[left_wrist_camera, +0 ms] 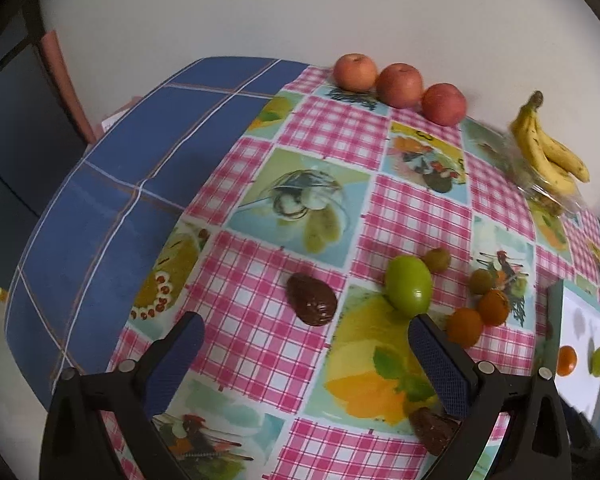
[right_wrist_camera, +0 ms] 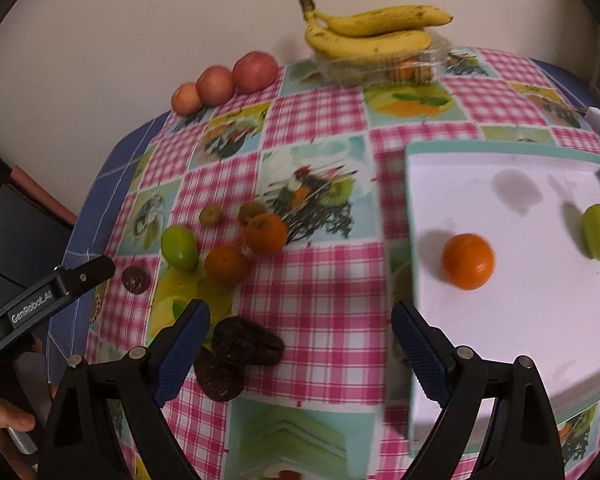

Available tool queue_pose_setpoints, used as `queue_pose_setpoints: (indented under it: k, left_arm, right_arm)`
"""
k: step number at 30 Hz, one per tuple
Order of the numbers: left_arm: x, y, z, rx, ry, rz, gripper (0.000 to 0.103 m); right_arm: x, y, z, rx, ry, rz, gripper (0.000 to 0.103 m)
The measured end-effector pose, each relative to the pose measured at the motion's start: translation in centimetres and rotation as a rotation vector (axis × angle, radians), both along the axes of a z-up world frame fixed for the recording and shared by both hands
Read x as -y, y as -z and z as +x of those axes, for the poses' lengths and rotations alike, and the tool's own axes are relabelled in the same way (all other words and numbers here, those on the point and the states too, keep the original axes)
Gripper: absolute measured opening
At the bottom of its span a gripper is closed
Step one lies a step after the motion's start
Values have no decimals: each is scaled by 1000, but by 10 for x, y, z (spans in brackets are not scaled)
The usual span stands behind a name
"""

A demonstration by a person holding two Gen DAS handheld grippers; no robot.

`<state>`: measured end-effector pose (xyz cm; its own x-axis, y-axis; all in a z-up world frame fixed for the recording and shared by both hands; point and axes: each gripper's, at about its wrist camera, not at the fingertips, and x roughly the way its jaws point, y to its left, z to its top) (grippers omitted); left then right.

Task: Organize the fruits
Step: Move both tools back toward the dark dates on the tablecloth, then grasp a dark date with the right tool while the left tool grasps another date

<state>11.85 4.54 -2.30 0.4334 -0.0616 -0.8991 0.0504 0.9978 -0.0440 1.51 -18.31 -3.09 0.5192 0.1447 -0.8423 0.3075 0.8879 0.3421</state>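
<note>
Both claws are seen spread wide with nothing between their blue, textured pads. Nearest the right claw (right_wrist_camera: 300, 344), two dark, wrinkled, oval fruits (right_wrist_camera: 236, 364) lie touching each other just beside its left pad, on the glossy pink-checked cloth of the counter (right_wrist_camera: 320, 292). A shallow white tray (right_wrist_camera: 520, 320) with a teal rim is set just beyond the right pad; a smooth round orange (right_wrist_camera: 468, 261) and a green oval fruit (right_wrist_camera: 599, 232) rest in it, well apart. Ahead of the left claw (left_wrist_camera: 306, 344), another dark wrinkled fruit (left_wrist_camera: 311, 299) lies between the pads' lines, and a glossy green plum (left_wrist_camera: 408, 290) just beyond the right pad. Farther back, three round apples (left_wrist_camera: 400, 86) are lined along the wall, and bananas (right_wrist_camera: 374, 30) are stacked on a clear plastic box.
</note>
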Motion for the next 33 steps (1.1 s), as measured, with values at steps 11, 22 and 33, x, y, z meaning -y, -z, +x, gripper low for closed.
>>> queue_pose_setpoints:
  k: [11,22,33]
  left_arm:
    - [-22,26,9,-77,-77,-4,103]
    - [-17,24,8,-71,-59,-10,103]
    - [-8,29,5,-120,-38,-86,103]
  right_arm:
    - [-33,31,17,-94,-61,22,92]
    - [-50,48,26,-144,-97,-41,92]
    - [-57,48,24,-158,-123,-106,81]
